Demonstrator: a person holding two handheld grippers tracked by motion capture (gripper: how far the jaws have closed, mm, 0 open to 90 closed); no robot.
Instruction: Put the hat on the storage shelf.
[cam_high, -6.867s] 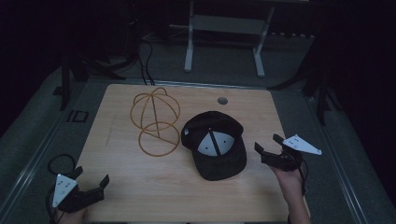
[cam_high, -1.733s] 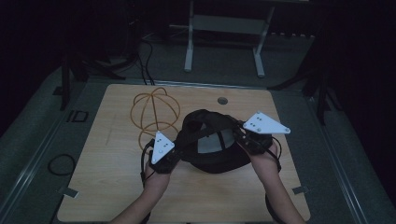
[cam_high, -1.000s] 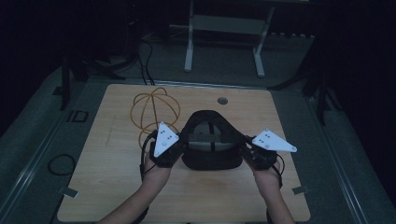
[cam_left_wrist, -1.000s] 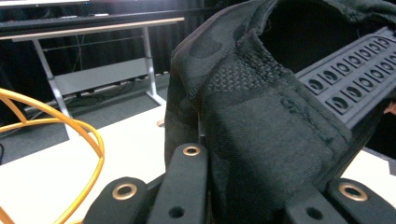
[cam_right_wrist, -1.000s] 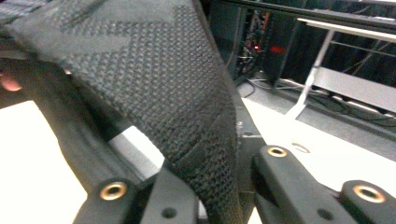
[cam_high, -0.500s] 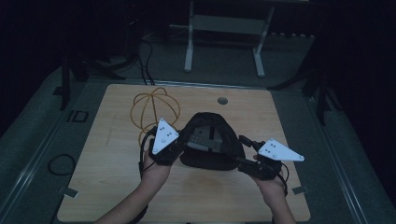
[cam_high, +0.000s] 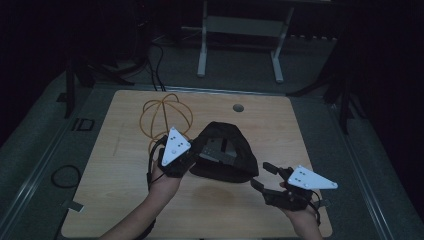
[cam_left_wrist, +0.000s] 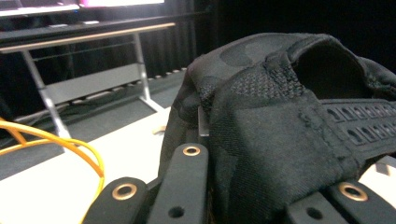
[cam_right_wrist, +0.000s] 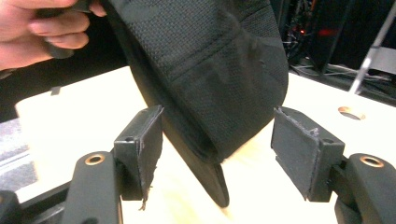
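A black cap (cam_high: 226, 152) hangs tilted over the middle of the wooden table (cam_high: 120, 170), its underside and strap turned up. My left gripper (cam_high: 192, 159) is shut on the cap's left side; in the left gripper view the black fabric (cam_left_wrist: 280, 121) is pinched between the jaws of that gripper (cam_left_wrist: 261, 191). My right gripper (cam_high: 263, 176) stands open, near the table's front right and a little apart from the cap. In the right gripper view the cap's brim (cam_right_wrist: 210, 116) hangs just beyond the open gripper (cam_right_wrist: 217, 149), its tip close to the tabletop.
A yellow wire hat stand (cam_high: 167, 117) stands behind my left gripper, close to the cap. A round hole (cam_high: 238, 107) sits near the table's far edge. Beyond the table is a grey metal frame (cam_high: 240, 25). A cable loop (cam_high: 65, 176) lies on the floor at the left.
My right gripper has let go of the cap and drawn back toward the near right. The left gripper still holds the cap, which has swung slightly left.
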